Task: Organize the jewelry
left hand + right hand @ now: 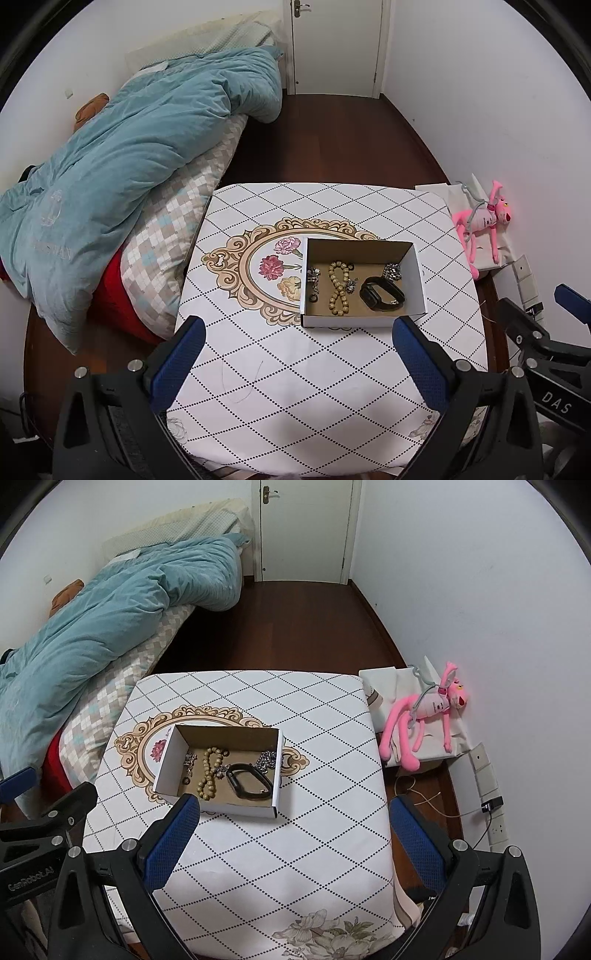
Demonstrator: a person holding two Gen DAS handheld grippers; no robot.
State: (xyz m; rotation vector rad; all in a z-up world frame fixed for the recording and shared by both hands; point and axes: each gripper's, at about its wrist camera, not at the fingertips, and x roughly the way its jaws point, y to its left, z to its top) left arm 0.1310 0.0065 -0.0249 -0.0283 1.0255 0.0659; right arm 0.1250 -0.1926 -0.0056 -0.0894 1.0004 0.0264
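Note:
A small open cardboard box (415, 273) (168, 757) stands on the patterned table (295, 369) (295, 849). Inside lie a string of tan beads (337, 288) (208, 771), a black wristband (382, 294) (247, 781), silvery pieces (392, 272) (269, 758) and small dark rings (313, 298) (185, 781). My left gripper (299, 365) hovers open above the table's near part, short of the box, nothing between its blue pads. My right gripper (291, 843) is also open and holds nothing, with its left finger (173, 834) close to the box's near corner.
A bed with a teal duvet (129, 158) (92, 627) flanks the table's left side. A pink plush toy (484, 221) (424, 716) lies on white bags at the right wall, beside a power strip (491, 794). Dark wood floor leads to a closed door (336, 44).

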